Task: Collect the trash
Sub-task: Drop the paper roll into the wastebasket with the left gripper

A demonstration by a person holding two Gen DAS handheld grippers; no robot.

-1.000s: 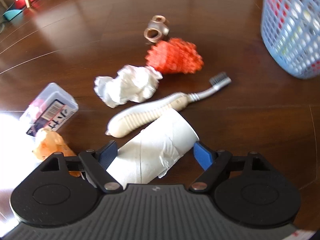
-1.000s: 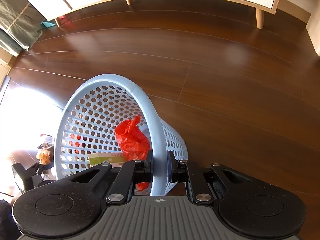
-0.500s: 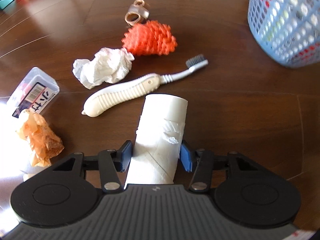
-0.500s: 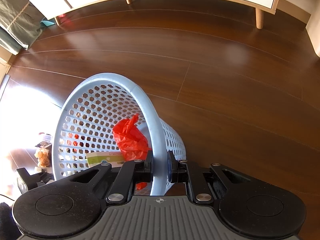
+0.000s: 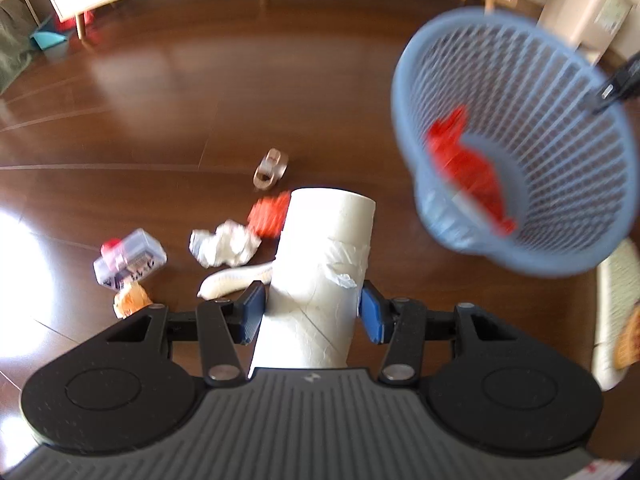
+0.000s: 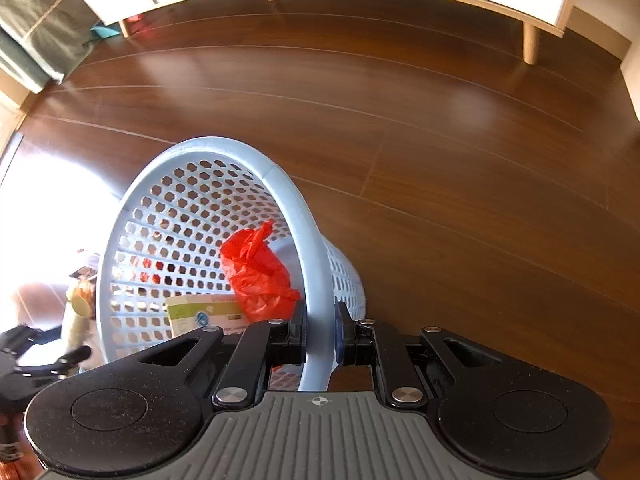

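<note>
My left gripper (image 5: 312,312) is shut on a white cardboard tube (image 5: 320,276) with scraps of paper stuck to it, held up above the floor. Below it on the dark wood floor lie a crumpled white tissue (image 5: 224,245), an orange-red spiky ball (image 5: 270,214), a cream-handled toothbrush (image 5: 232,280), a small clear box (image 5: 130,258), an orange wrapper (image 5: 130,302) and a brown tape core (image 5: 271,169). My right gripper (image 6: 320,338) is shut on the rim of the tilted blue basket (image 6: 316,264), which also shows as the basket (image 5: 560,256) at the right. Inside it lie a red bag (image 6: 260,276) and a green-and-white carton (image 6: 204,314).
White cabinets on wooden legs (image 6: 530,46) run along the far wall. A beige bin (image 5: 580,8) stands at the back right, and a pale woven mat (image 5: 616,292) lies at the right edge. A green cloth-covered object (image 6: 36,32) sits at the far left.
My left gripper closed on the tube, then lifted it well off the floor, so the litter shrank below and the basket's mouth came into view. The right gripper and basket stayed put.
</note>
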